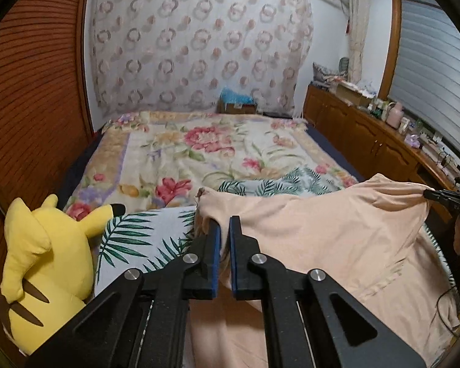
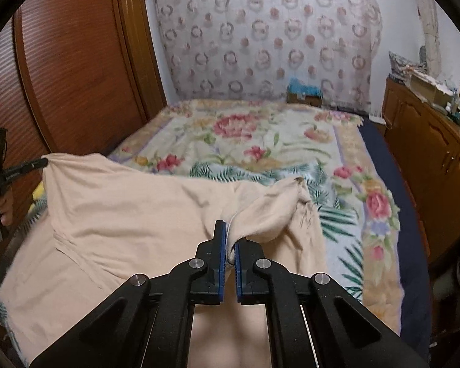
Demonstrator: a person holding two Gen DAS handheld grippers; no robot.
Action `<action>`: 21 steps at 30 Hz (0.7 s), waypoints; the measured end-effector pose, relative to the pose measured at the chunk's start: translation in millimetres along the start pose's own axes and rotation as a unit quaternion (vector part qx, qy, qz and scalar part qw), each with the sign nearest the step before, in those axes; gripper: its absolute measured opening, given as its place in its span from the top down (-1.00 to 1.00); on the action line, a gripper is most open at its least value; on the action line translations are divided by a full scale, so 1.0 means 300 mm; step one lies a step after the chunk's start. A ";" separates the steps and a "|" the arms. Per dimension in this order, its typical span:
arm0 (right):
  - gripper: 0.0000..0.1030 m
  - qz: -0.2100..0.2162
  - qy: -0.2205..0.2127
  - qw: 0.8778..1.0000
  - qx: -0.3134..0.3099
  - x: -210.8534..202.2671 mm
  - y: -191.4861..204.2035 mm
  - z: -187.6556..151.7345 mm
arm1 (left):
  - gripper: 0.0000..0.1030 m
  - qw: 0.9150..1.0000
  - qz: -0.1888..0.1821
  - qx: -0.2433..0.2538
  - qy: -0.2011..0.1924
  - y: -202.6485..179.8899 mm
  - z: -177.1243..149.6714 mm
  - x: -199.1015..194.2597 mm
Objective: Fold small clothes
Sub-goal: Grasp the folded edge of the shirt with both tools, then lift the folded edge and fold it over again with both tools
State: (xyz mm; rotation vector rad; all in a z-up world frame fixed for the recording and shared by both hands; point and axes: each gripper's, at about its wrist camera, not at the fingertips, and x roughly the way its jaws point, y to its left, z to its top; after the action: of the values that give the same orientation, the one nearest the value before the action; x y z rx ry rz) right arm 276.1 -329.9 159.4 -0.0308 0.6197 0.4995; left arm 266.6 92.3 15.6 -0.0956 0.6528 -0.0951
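Observation:
A peach-coloured garment hangs stretched between both grippers above the bed; it also shows in the right wrist view. My left gripper is shut on one corner of it, the cloth bunched between the blue pads. My right gripper is shut on the other corner, with a fold of cloth pinched between its fingers. Each gripper shows at the edge of the other's view, the right one at the right and the left one at the left. The lower part of the garment drapes down below the grippers.
The bed carries a floral blanket and a palm-leaf sheet under the garment. A yellow plush toy sits at the bed's left. A wooden wardrobe stands left, a cluttered wooden cabinet right, a curtain behind.

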 end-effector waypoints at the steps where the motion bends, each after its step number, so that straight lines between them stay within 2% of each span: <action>1: 0.92 0.002 -0.007 1.000 0.001 -0.020 0.000 -0.008 | 0.88 1.000 0.000 0.002 -0.003 -0.006 0.002 -0.017; 9: 0.92 0.000 -0.039 0.999 -0.006 -0.156 0.029 -0.077 | 0.88 1.000 -0.002 0.003 -0.025 -0.051 -0.026 -0.157; 21: 0.92 -0.008 -0.053 0.998 -0.017 -0.330 0.078 -0.246 | 0.88 0.999 -0.007 0.007 -0.034 -0.108 -0.189 -0.332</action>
State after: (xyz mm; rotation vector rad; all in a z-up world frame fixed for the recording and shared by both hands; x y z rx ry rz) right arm 155.5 -365.6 157.9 -0.0412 0.5076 0.4932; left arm 151.5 68.6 34.6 -0.0891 0.5840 -0.1087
